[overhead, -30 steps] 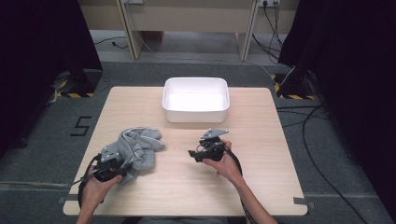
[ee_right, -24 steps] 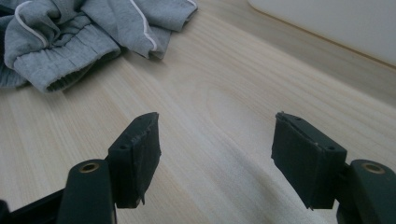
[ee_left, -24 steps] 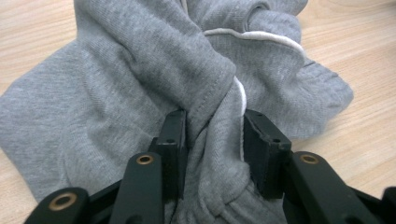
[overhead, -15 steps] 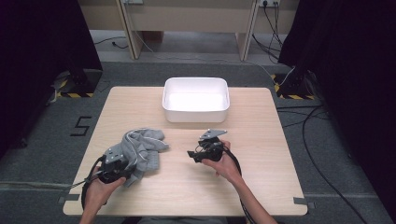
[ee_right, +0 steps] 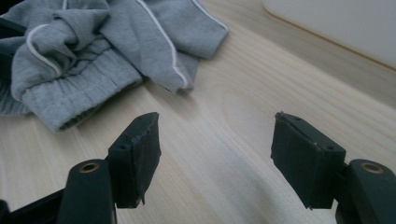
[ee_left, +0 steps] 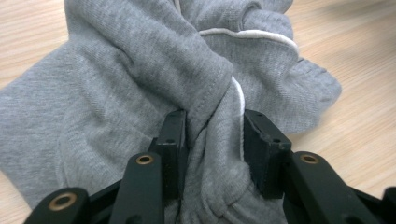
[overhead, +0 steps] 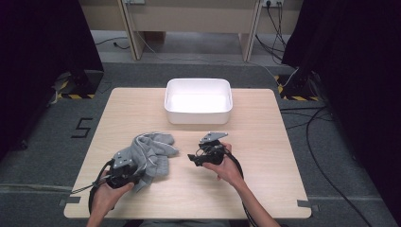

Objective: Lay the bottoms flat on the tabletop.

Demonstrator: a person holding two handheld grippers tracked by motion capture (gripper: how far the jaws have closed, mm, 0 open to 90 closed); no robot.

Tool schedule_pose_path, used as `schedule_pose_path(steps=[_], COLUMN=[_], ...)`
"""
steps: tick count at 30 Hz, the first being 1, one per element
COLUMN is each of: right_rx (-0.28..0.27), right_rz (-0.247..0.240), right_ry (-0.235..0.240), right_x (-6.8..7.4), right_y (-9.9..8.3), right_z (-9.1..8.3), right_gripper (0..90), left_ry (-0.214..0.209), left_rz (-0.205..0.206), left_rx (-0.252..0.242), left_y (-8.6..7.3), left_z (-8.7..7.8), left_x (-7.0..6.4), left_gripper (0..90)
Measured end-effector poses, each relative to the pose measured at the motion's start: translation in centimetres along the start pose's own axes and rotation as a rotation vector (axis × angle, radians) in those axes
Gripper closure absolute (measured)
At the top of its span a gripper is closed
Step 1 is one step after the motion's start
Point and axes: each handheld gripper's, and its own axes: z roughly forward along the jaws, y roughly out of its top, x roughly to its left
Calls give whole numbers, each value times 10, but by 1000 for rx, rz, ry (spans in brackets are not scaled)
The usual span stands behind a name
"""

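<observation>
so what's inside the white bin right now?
Nothing that shows: the white bin has a bare white floor in the high view. Its near wall hides a strip of the floor just behind it. The grey garment lies on the table, pinched by the left hand-held gripper.

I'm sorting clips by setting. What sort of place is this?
Probably a lab or recording studio, not a home: a lone wooden table on grey carpet, black curtains at both sides, hazard-striped stand feet and loose floor cables.

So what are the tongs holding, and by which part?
Left tongs pinch a bunched fold of the grey garment with white piping; right tongs are open, holding nothing.
</observation>
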Motion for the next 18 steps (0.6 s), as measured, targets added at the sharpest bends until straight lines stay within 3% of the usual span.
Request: schedule_pose_path(steps=[8,13,18], right_rx=[9,22,23], right_rz=[-29,-52,-98], right_ry=[34,76,110], right_x=[13,29,44], right_y=[1,1,2], right_z=[4,10,13], right_gripper=[334,336,336], left_ry=[-6,-13,-48], left_rz=[-13,-11,-31], left_rx=[-26,-53,-82], left_y=[0,-1,1], left_z=[4,6,11], left_x=[-4,-6,-8], left_gripper=[629,697,743])
